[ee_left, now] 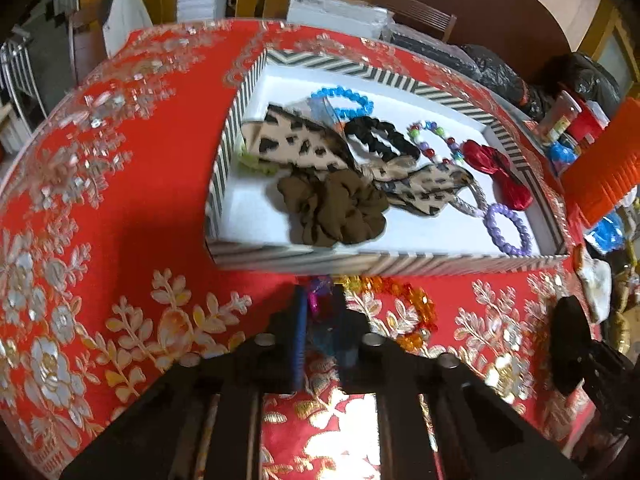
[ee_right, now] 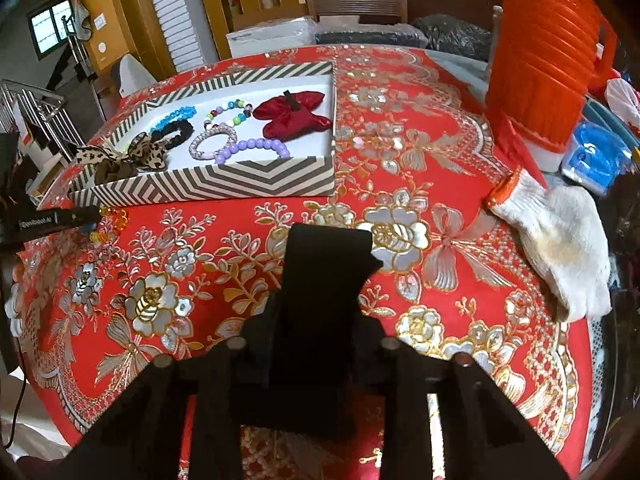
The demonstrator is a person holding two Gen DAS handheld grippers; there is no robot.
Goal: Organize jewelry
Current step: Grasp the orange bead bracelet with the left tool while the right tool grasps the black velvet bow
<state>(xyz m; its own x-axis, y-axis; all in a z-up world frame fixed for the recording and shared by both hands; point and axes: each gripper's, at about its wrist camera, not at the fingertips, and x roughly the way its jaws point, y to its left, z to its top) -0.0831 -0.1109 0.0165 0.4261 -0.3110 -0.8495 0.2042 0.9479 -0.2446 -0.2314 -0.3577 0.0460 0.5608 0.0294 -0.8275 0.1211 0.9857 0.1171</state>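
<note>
Left gripper (ee_left: 323, 308) closed, pink and blue beads pinched between its pads; the orange bead bracelet (ee_left: 416, 312) lies just right of its tips on the red floral counter (ee_left: 120, 208). Striped tray (ee_left: 360, 266) directly ahead, holding scrunchies, bows and bead bracelets. Right gripper (ee_right: 320, 280) clamped on a flat black card-like piece (ee_right: 324, 264); tray ahead-left, white glove (ee_right: 560, 236) to its right.

We cannot make out what the left gripper (ee_left: 320, 312) pinches: a blurred pink-and-blue trinket (ee_left: 318, 300), half hidden by its fingers. The orange bead bracelet (ee_left: 404, 312) tucks partly under the striped tray (ee_left: 400, 265). A black flat object (ee_right: 320, 280) masks the right gripper's (ee_right: 316, 320) fingertips.
</note>
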